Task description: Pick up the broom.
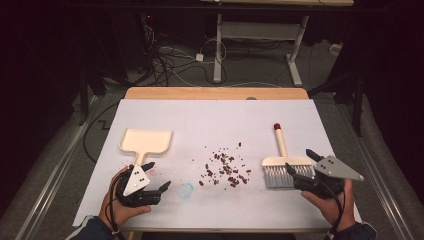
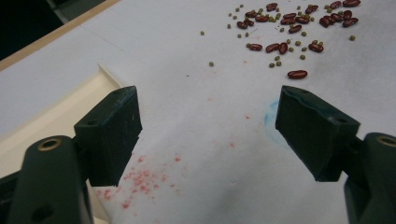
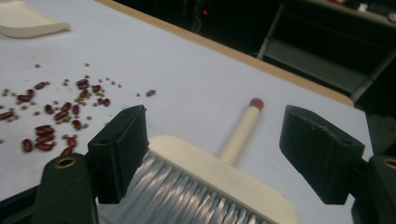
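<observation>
From above, a table point(image 1: 215, 93) with a white sheet point(image 1: 200, 125) on top stands in a dark room. A cream dustpan point(image 1: 146, 140) lies on the left side of the sheet, with its handle pointing toward the person. The left gripper point(image 1: 156, 176) sits just by that handle, and its jaws are wide with nothing in them. A hand point(image 1: 120, 207) holds it from below. In the middle of the sheet lie red beans point(image 1: 225, 169) scattered about. On the right lies a brush point(image 1: 284, 162) with grey bristles, a cream top and a handle with a red tip that points away from the person. The right gripper point(image 1: 299, 160) is right at the bristle end, and its jaws are wide and not pressing on it.

In the left gripper view, the two black jaws stand far apart over the bare sheet. The dustpan point(image 2: 56, 116) lies by the left jaw. The beans point(image 2: 289, 23) are farther off, with small green ones mixed in. Pink specks point(image 2: 140, 179) and a blue smudge point(image 2: 271, 116) mark the sheet.

In the right gripper view, the jaws stand wide, one on each side of the brush point(image 3: 210, 172). The bristles are low between them. The beans point(image 3: 56, 116) lie to the left and the dustpan point(image 3: 23, 18) is far off in the corner
</observation>
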`<state>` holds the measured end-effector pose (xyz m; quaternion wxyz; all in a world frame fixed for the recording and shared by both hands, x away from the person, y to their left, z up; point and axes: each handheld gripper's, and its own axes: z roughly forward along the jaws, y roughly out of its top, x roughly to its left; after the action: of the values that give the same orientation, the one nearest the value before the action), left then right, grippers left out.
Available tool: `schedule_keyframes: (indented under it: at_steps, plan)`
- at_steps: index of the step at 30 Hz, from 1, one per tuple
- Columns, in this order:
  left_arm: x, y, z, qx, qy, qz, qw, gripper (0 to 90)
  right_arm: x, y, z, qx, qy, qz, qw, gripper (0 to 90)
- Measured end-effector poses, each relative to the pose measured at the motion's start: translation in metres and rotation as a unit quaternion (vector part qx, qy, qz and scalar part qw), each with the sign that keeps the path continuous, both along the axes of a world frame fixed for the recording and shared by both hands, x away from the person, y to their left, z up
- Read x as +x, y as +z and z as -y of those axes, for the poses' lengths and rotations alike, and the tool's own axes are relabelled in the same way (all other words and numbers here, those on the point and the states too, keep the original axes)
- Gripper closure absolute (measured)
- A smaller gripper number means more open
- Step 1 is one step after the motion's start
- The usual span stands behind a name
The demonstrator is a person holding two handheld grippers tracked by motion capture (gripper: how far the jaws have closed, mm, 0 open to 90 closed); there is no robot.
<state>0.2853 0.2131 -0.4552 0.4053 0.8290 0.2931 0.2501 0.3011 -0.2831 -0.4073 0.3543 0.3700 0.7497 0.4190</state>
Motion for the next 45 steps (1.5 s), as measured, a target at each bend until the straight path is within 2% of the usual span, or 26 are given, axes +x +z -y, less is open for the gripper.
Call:
schedule_keyframes:
  at_steps: [3, 4, 6, 7, 8, 9, 10, 11, 12, 13, 15, 17, 19, 21, 23, 25, 26, 28, 29, 32, 34, 39, 42, 43, 44, 45]
  plan:
    - [0.002, 0.0, 0.0, -0.001, -0.001, -0.001, 1.0, 21.9, 0.022, 0.004, -0.002, -0.002, -0.024, -0.044, 0.9987, 23.3]
    - [0.002, 0.0, 0.0, -0.001, -0.001, -0.001, 1.0, 21.9, 0.029, 0.005, -0.002, -0.006, -0.026, -0.053, 0.9983, 23.4]
    - [0.003, 0.0, 0.002, -0.001, -0.001, -0.009, 1.0, 22.0, 0.046, 0.006, -0.002, -0.008, -0.043, -0.076, 0.9962, 24.3]
    - [0.004, 0.0, 0.003, 0.0, -0.003, -0.006, 1.0, 21.9, 0.055, 0.006, -0.003, -0.005, -0.05, -0.092, 0.9945, 24.2]
    - [0.004, 0.0, 0.003, 0.0, -0.003, -0.006, 1.0, 21.9, 0.055, 0.006, -0.003, -0.005, -0.05, -0.092, 0.9945, 24.2]
    - [0.004, 0.0, 0.003, 0.001, -0.004, -0.013, 0.9999, 21.9, 0.075, 0.004, -0.004, -0.002, -0.062, -0.121, 0.9907, 24.8]
    - [0.004, -0.001, 0.004, 0.002, -0.005, -0.014, 0.9999, 21.9, 0.075, 0.004, -0.004, -0.002, -0.062, -0.121, 0.9907, 24.8]
    - [0.004, -0.002, 0.005, 0.003, -0.006, -0.016, 0.9998, 22.0, 0.092, -0.002, -0.006, -0.002, -0.07, -0.153, 0.9857, 26.7]
    - [0.004, -0.002, 0.005, 0.006, -0.008, -0.015, 0.9998, 21.9, 0.1, -0.005, -0.006, 0.006, -0.073, -0.17, 0.9827, 27.9]
    - [0.004, -0.002, 0.005, 0.006, -0.008, -0.015, 0.9998, 22.0, 0.105, -0.008, -0.006, 0.011, -0.072, -0.181, 0.9808, 27.8]
    - [0.004, -0.003, 0.004, 0.004, -0.005, -0.024, 0.9997, 21.9, 0.119, -0.016, -0.008, 0.0, -0.074, -0.214, 0.974, 28.0]
    - [0.004, -0.003, 0.003, 0.004, -0.005, -0.026, 0.9996, 21.9, 0.131, -0.022, -0.008, 0.01, -0.087, -0.239, 0.9671, 28.1]
    - [0.004, -0.004, 0.003, 0.003, -0.006, -0.028, 0.9996, 22.0, 0.141, -0.028, -0.008, 0.015, -0.102, -0.26, 0.9602, 30.5]
    - [0.004, -0.004, 0.003, 0.002, -0.007, -0.031, 0.9995, 21.9, 0.149, -0.034, -0.009, 0.013, -0.119, -0.273, 0.9546, 34.0]
    - [0.003, -0.004, 0.003, -0.003, -0.009, -0.033, 0.9994, 21.9, 0.154, -0.039, -0.012, 0.002, -0.135, -0.276, 0.9516, 37.7]
    - [0.003, -0.004, 0.003, -0.003, -0.008, -0.034, 0.9994, 21.9, 0.159, -0.046, -0.014, 0.003, -0.133, -0.294, 0.9466, 39.3]
    - [0.003, -0.004, 0.003, -0.004, -0.008, -0.034, 0.9994, 22.0, 0.161, -0.048, -0.016, -0.003, -0.135, -0.295, 0.9459, 41.6]
    - [0.003, -0.004, 0.003, -0.002, -0.008, -0.036, 0.9993, 22.0, 0.161, -0.048, -0.02, -0.023, -0.145, -0.286, 0.9468, 46.7]
    - [0.003, -0.004, 0.003, -0.001, -0.008, -0.037, 0.9993, 21.9, 0.161, -0.048, -0.022, -0.023, -0.145, -0.285, 0.9471, 49.5]
    - [0.003, -0.005, 0.004, 0.002, -0.009, -0.038, 0.9992, 22.0, 0.161, -0.049, -0.025, -0.02, -0.139, -0.272, 0.952, 63.8]
    - [0.003, -0.004, 0.004, 0.001, -0.012, -0.037, 0.9992, 22.0, 0.159, -0.051, -0.026, -0.014, -0.14, -0.261, 0.955, 64.3]
    - [0.004, -0.005, 0.004, 0.001, -0.012, -0.04, 0.9991, 22.0, 0.158, -0.051, -0.027, -0.015, -0.142, -0.257, 0.9558, 65.0]
    - [0.003, -0.005, 0.006, 0.003, -0.015, -0.04, 0.9991, 22.0, 0.156, -0.052, -0.031, -0.018, -0.131, -0.25, 0.9592, 69.9]
    - [0.003, -0.005, 0.007, 0.003, -0.016, -0.039, 0.9991, 22.0, 0.156, -0.052, -0.031, -0.018, -0.131, -0.25, 0.9592, 69.9]
    - [0.003, -0.005, 0.008, 0.003, -0.017, -0.04, 0.9991, 22.1, 0.153, -0.052, -0.034, -0.032, -0.13, -0.235, 0.9628, 69.9]
    - [0.003, -0.005, 0.008, 0.003, -0.018, -0.04, 0.999, 22.1, 0.152, -0.051, -0.034, -0.026, -0.128, -0.23, 0.9644, 69.9]
